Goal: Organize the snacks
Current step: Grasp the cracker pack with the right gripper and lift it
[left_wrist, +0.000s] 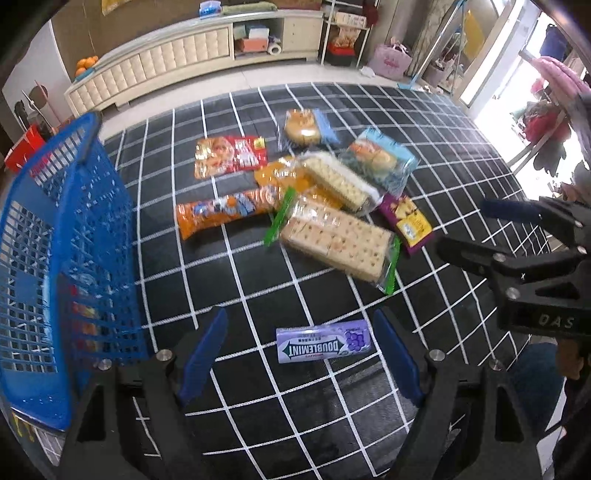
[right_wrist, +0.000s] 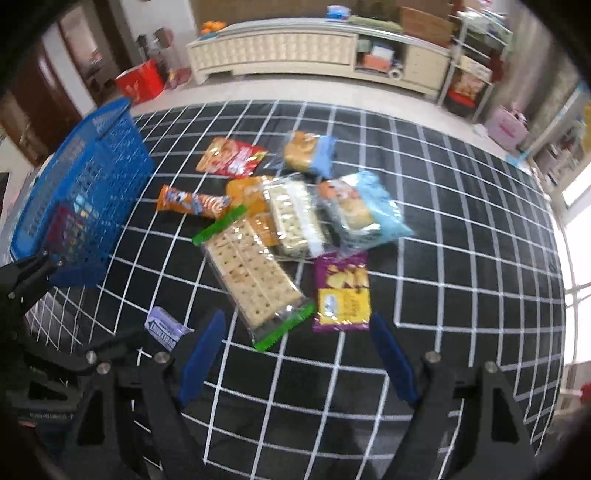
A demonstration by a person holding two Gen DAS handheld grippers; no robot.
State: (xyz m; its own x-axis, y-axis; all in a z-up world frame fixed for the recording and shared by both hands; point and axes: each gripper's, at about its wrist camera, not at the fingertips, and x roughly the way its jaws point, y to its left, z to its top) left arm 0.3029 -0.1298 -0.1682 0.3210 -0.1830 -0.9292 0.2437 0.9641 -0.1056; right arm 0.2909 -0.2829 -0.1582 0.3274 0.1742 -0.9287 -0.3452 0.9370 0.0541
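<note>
A purple Doublemint gum pack [left_wrist: 323, 341] lies flat on the black grid mat, between the spread blue pads of my left gripper [left_wrist: 301, 312], which is open and clear of it. My right gripper [right_wrist: 297, 315] is open too. It hovers over the near green end of a long cracker pack [right_wrist: 255, 273], with a purple and yellow chip bag [right_wrist: 341, 291] just beyond its right finger. Further back lie other snacks in a loose pile: an orange biscuit roll [left_wrist: 225, 214], a red bag [left_wrist: 231, 155] and a light blue bread bag [left_wrist: 380, 162]. A blue mesh basket [left_wrist: 74, 221] stands at the left.
Some colourful packs show through the basket's mesh wall [right_wrist: 92, 192]. The black mat [left_wrist: 258, 387] with white grid lines covers the floor. Behind it stand a cream cabinet [left_wrist: 177, 59], a red box [right_wrist: 140, 83] and a metal shelf [left_wrist: 343, 33]. My right gripper [left_wrist: 465, 225] reaches in from the right of the left wrist view.
</note>
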